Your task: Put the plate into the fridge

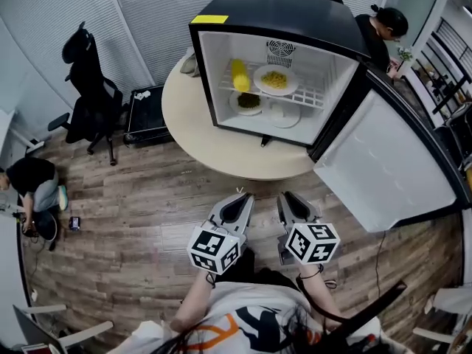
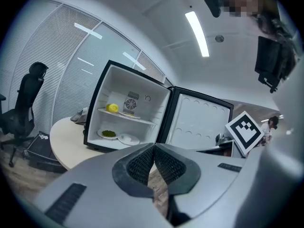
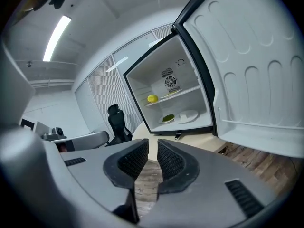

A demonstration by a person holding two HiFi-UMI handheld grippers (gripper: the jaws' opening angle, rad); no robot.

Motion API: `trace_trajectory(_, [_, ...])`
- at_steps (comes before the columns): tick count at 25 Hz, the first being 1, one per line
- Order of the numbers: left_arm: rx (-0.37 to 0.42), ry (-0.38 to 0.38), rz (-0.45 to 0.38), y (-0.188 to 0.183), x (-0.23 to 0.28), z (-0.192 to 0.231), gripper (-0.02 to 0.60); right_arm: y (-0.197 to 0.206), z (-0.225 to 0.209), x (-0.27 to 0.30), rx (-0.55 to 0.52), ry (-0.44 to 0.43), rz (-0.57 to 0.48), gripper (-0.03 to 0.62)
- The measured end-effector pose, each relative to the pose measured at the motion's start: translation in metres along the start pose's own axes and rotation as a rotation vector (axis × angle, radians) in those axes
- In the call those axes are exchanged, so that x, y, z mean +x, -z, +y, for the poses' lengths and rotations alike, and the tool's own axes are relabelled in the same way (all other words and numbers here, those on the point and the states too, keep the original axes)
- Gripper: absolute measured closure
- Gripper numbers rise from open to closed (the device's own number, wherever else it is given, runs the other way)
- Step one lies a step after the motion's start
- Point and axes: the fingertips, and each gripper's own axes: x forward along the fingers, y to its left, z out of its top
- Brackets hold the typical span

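Head view: the mini fridge (image 1: 335,72) stands open on the round table (image 1: 214,142). Its plates are all inside: a plate of yellow food (image 1: 275,80) on the wire shelf beside a corn cob (image 1: 240,74), and a plate of greens (image 1: 248,102) and an empty white plate (image 1: 284,114) below. The left gripper (image 1: 238,198) and right gripper (image 1: 290,198) hang well back from it. Left gripper view: jaws closed together on nothing. Right gripper view: jaws a slit apart, empty. My worry is that swinging the fridge door (image 1: 383,161) hard could jolt the shelf plate.
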Motion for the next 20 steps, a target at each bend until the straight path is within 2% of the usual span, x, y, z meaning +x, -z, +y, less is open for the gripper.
trace_trajectory(12, [0.007,-0.046,0.005,0.030,-0.043,-0.061,0.569,0.034,0.010,-0.063,-0.010,-0.077,0.013,0.554])
trace_trajectory(20, [0.032,-0.032,0.005,0.041,-0.061,-0.098,0.569,0.048,0.020,-0.095,-0.055,-0.104,0.015,0.556])
